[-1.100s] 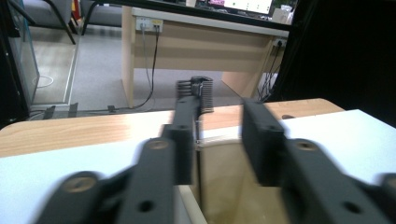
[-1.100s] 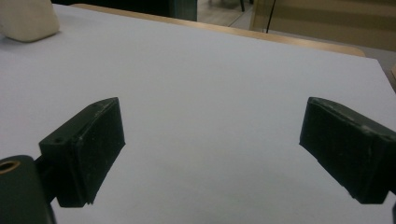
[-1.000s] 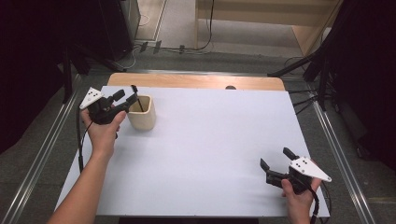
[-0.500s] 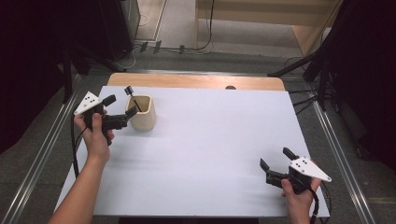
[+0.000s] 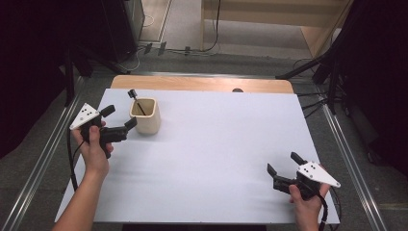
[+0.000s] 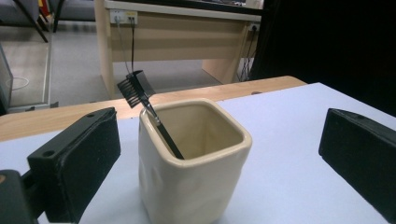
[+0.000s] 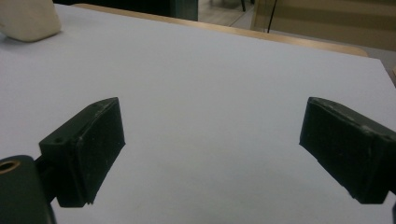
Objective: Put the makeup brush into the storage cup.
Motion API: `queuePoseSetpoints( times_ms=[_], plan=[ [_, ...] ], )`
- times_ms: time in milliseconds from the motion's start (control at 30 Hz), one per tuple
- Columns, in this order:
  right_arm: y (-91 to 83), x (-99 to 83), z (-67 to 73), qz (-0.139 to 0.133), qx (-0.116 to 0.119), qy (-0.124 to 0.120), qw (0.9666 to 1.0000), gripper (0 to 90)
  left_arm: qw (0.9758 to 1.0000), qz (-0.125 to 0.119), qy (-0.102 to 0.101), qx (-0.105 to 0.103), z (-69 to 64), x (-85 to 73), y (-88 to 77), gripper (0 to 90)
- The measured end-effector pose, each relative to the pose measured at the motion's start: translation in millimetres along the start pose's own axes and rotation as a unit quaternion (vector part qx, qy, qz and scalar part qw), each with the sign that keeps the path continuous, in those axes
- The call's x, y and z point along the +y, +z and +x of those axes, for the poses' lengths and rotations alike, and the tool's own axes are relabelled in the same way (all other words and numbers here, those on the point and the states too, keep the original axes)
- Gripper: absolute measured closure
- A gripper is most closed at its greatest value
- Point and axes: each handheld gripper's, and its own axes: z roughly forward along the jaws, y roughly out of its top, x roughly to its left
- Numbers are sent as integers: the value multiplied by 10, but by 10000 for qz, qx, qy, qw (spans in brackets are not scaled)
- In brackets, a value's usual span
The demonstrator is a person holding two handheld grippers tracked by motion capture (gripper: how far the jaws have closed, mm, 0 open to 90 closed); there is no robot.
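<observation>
A pale surface [image 5: 216,154] covers a wooden top. A cream cup [image 5: 145,116] stands on it at ten o'clock.

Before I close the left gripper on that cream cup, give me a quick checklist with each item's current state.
1. Left gripper jaws open: ok, both stand wide apart in the left gripper view.
2. Cream cup between the jaws: cannot tell; it sits nearer one jaw and ahead of both.
3. Cup upright on the white table: ok.
4. Black brush clear of the jaws: ok, it leans inside the cup with its head above the rim.
5. Right gripper out of the way: ok, open at the table's near right corner, nothing between its jaws.
6. Contact with the cup: cannot tell; in the high view one jaw tip looks very close to the cup's side.
</observation>
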Motion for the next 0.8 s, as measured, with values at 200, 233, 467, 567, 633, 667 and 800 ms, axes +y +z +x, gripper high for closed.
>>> queuePoseSetpoints(
  times_ms=[200,233,467,567,633,667,800],
  plan=[
    [-1,-1,-5,-5,-19,34,10000,72,10000,29,68,25,-49,-83,-75,0],
    [-2,0,-5,-10,-14,40,10000,72,9999,36,95,29,-59,-95,-86,0],
    [-8,1,-9,-25,1,38,10000,72,9999,12,118,25,-99,-164,-186,0],
    [-15,1,-12,-23,-5,62,10000,72,9999,5,124,10,-119,-190,-216,0],
    [-16,1,-16,-25,-11,53,10000,72,9999,22,156,6,-134,-209,-234,0],
    [-15,1,-16,-28,-9,53,10000,72,9999,30,161,-1,-142,-219,-242,0],
    [-13,0,-16,-27,-9,55,10000,72,9998,48,172,-33,-169,-263,-291,0]
  ],
)
